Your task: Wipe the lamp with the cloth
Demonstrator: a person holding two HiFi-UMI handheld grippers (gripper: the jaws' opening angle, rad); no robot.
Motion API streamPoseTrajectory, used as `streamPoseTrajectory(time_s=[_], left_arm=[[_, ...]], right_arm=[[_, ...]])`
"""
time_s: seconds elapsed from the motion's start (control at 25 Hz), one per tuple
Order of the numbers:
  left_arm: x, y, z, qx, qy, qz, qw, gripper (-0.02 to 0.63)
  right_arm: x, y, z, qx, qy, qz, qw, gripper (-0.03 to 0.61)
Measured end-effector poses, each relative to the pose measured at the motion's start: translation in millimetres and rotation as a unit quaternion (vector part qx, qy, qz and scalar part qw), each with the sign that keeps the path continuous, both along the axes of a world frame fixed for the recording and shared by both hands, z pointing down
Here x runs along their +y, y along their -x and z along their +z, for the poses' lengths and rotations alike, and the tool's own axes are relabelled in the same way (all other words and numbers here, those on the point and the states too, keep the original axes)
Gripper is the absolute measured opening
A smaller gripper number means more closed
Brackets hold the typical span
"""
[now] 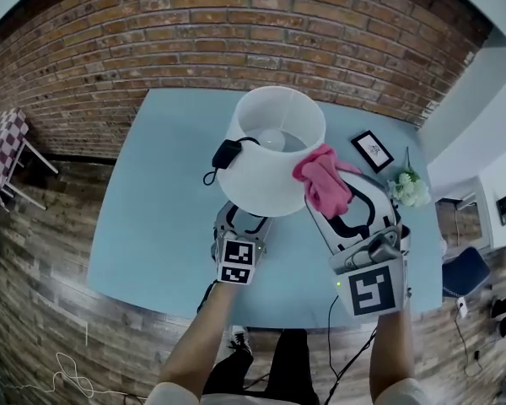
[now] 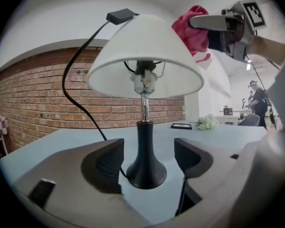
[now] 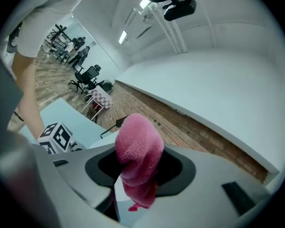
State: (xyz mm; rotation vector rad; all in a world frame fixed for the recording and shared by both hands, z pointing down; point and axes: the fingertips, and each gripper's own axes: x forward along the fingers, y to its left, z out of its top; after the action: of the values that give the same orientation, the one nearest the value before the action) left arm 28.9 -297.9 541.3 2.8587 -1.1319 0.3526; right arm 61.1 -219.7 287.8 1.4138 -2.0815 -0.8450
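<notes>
Clamped cloth (image 3: 137, 151) in right hand-held gripper (image 3: 140, 167), by the shade (image 2: 142, 51); straddled lamp base (image 2: 145, 172) with left hand-held gripper (image 2: 147, 156) agape (no contact). Risked tipping it, unheld, on wiping.

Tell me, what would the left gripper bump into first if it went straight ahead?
Probably the lamp's black base: it stands right ahead, between the open jaws of the left gripper.

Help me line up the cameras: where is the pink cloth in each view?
Head view: cloth right of centre, against the right side of the lampshade.
Left gripper view: cloth upper right, beside the lampshade top.
Right gripper view: cloth low centre, pinched in the right gripper.
Shared landmark: the brick wall, in all three.
</notes>
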Motion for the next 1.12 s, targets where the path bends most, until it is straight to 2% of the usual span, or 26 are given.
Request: streamPoseTrajectory(time_s=[0.12,0.28,0.4,0.6,0.68,0.76,0.8,0.96,1.12], left_arm=[[-11,-8,-2,0.006,-0.008,-0.028,0.9995,0.357],[-17,-19,-12,0.044,-0.01,-0.038,0.9983,0.357],[-23,-24,-10,0.043,-0.01,-0.049,0.9978,0.359],[-33,-33,-2,0.036,-0.008,-0.064,0.9973,0.367],[-34,-35,-1,0.031,-0.015,-0.066,0.9972,0.317],[-37,-32,2,0.028,-0.018,-0.074,0.9967,0.214],[-38,-30,4,0.028,-0.019,-0.076,0.9966,0.198],[-40,-30,6,0.029,-0.024,-0.064,0.9972,0.176],[-40,-30,7,0.028,-0.027,-0.054,0.9978,0.175]], right_arm=[[-7,-2,-15,0.002,-0.031,-0.004,1.0,0.198],[-11,-5,-44,-0.043,-0.081,0.015,0.996,0.198],[-15,-1,-59,-0.062,-0.106,0.012,0.992,0.199],[-18,11,-34,-0.031,-0.092,-0.001,0.995,0.2],[-16,12,-23,-0.02,-0.09,0.001,0.996,0.202],[-13,12,-11,-0.02,-0.084,0.001,0.996,0.202],[-12,12,-3,-0.02,-0.078,0.001,0.997,0.202],[-10,11,21,-0.018,-0.055,0.001,0.998,0.202],[-10,10,40,-0.036,-0.03,0.004,0.999,0.202]])
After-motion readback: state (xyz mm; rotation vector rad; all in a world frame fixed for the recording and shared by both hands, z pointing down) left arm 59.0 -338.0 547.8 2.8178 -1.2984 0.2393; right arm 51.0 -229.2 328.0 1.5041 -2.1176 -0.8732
